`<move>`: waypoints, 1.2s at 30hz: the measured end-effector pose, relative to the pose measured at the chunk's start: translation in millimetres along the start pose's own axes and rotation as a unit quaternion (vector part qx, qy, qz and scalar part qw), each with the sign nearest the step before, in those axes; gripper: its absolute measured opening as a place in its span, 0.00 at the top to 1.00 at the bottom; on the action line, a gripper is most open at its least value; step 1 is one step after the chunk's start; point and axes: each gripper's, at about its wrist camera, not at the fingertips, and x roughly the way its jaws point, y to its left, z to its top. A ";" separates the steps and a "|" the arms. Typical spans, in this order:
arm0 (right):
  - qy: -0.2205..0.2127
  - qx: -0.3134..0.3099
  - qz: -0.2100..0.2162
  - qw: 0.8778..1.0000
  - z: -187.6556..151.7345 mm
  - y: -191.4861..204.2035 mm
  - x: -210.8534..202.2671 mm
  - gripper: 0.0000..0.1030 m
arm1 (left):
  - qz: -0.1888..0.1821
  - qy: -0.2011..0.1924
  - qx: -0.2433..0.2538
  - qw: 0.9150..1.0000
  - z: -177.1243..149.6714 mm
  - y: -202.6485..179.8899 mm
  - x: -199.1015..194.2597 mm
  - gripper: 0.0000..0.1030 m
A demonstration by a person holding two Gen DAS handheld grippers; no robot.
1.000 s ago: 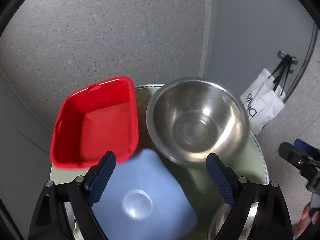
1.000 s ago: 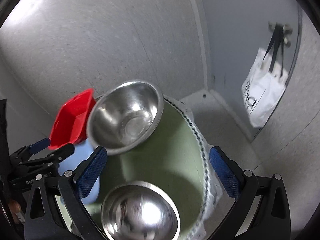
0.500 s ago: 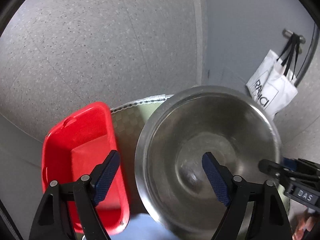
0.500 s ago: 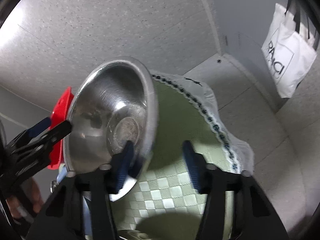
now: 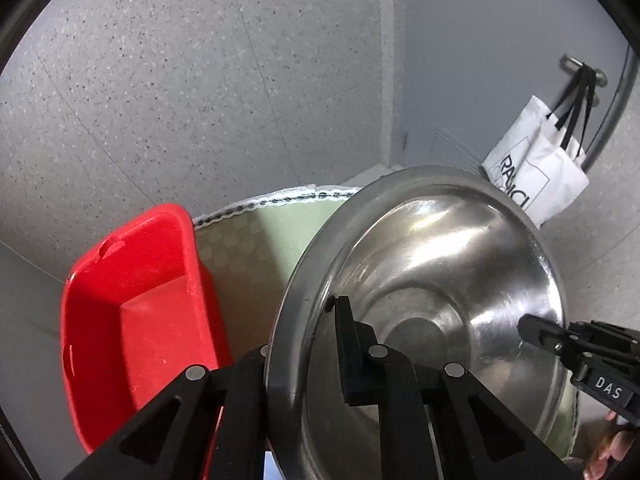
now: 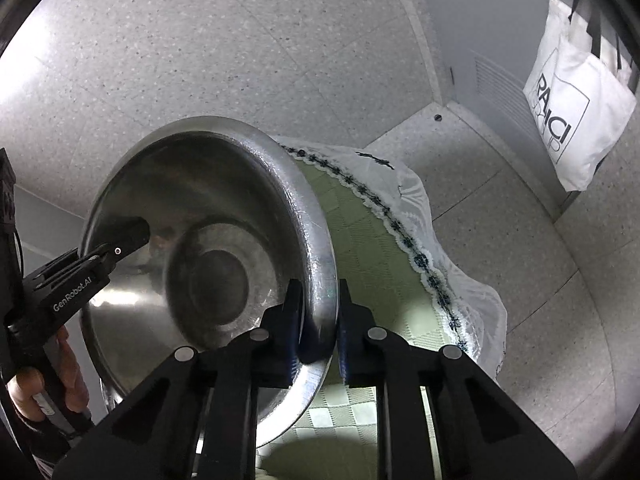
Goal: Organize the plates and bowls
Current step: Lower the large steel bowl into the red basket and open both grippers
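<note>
Covering the round table is a green checked tablecloth (image 6: pixel 372 236) with a lace edge, over which a large steel bowl (image 5: pixel 436 300) is held tilted; a red plastic tub (image 5: pixel 136 320) is seen to its left. The bowl's rim is pinched on one side by the left gripper (image 5: pixel 304 344) and on the opposite side by the right gripper (image 6: pixel 318 320), both closed tight on it

White tote bag (image 5: pixel 534 188) hanging on wall hook (image 5: pixel 581 67); speckled floor (image 5: pixel 200 80).
</note>
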 end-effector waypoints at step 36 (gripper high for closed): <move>0.025 -0.219 -0.025 0.975 14.1 265.1 116.6 0.82 | -0.006 0.017 -0.189 0.982 -88.5 278.7 52.9 0.90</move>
